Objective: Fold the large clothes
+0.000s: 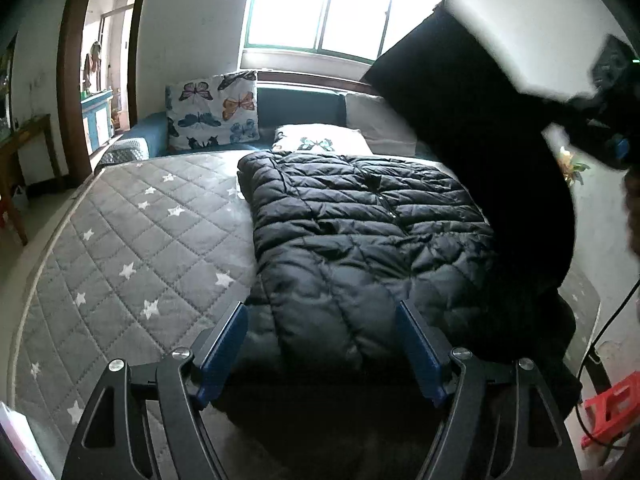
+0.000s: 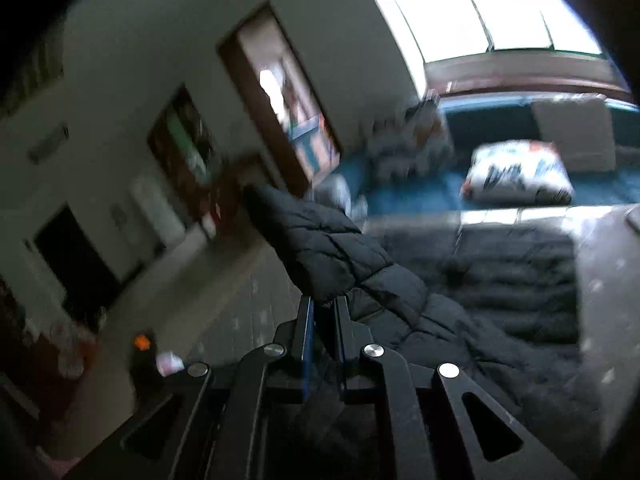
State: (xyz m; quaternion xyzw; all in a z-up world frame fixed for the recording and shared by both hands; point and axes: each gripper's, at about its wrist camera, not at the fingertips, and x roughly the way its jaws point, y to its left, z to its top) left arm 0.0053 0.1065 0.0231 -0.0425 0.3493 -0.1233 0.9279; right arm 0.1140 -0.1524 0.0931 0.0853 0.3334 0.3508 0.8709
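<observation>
Looking along my left gripper (image 1: 320,344), I am seeing its blue pads (image 1: 222,354) standing wide apart with nothing between them, above the near edge of the black quilted puffer jacket (image 1: 360,232). That jacket is lying spread on the grey star-print mattress (image 1: 132,248), with a butterfly pillow (image 1: 214,110) beyond it and one dark part lifted at the right. Turning to the right wrist view, which is blurred, my right gripper (image 2: 324,308) is pinching a raised sleeve (image 2: 320,252) of the jacket, jaws closed on the fabric.
</observation>
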